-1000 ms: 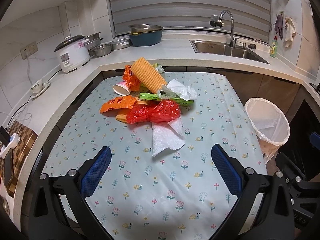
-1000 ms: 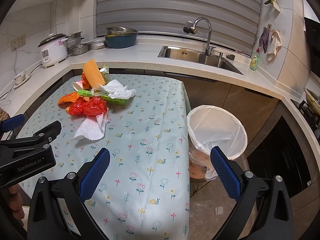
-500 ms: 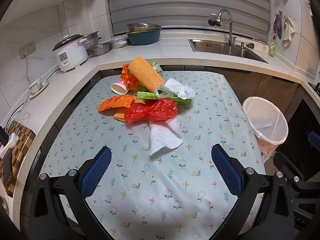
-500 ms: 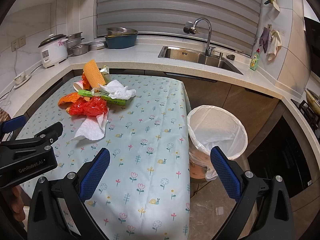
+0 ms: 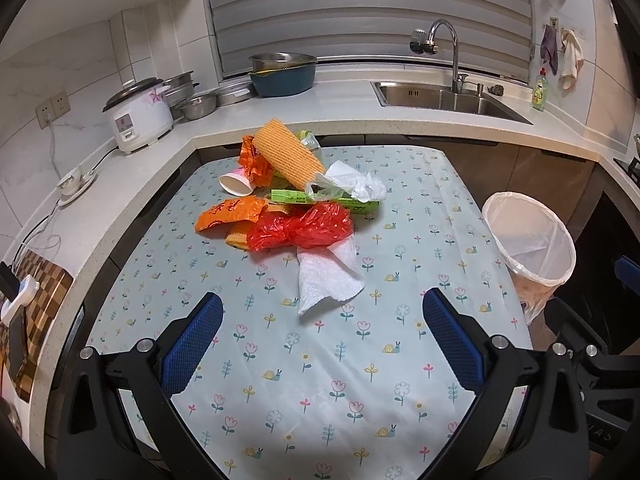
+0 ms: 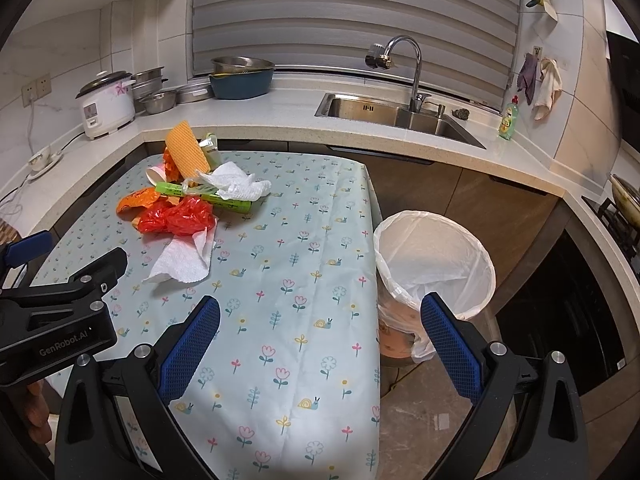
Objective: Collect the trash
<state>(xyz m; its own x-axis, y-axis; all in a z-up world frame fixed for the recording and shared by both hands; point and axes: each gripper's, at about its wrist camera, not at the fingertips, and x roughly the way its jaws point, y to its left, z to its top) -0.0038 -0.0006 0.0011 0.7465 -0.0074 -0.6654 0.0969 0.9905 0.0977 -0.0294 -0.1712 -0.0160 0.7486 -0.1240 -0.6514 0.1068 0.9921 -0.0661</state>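
A pile of trash lies mid-table: a white paper towel (image 5: 326,280) nearest me, a red plastic bag (image 5: 304,230), orange wrappers (image 5: 230,213), a green box (image 5: 324,199), a crumpled white tissue (image 5: 354,184), a white paper cup (image 5: 236,186) and an orange ridged pack (image 5: 290,156). The pile also shows in the right wrist view, with the paper towel (image 6: 182,260) and red bag (image 6: 180,218). A bin lined with a white bag (image 5: 530,236) (image 6: 434,260) stands on the floor right of the table. My left gripper (image 5: 320,340) is open above the table's near part. My right gripper (image 6: 320,344) is open over the table's right edge.
The flowered tablecloth (image 5: 320,380) covers the table. Behind it runs a counter with a rice cooker (image 5: 138,114), pots, a blue basin (image 5: 284,78) and a sink (image 5: 440,96) with a tap. A dish soap bottle (image 6: 508,118) stands by the sink. The left gripper's body (image 6: 60,312) shows at the right view's left.
Both grippers have drifted slightly back and up; the trash pile appears a little farther away. Nothing on the table has moved and both grippers stay open.
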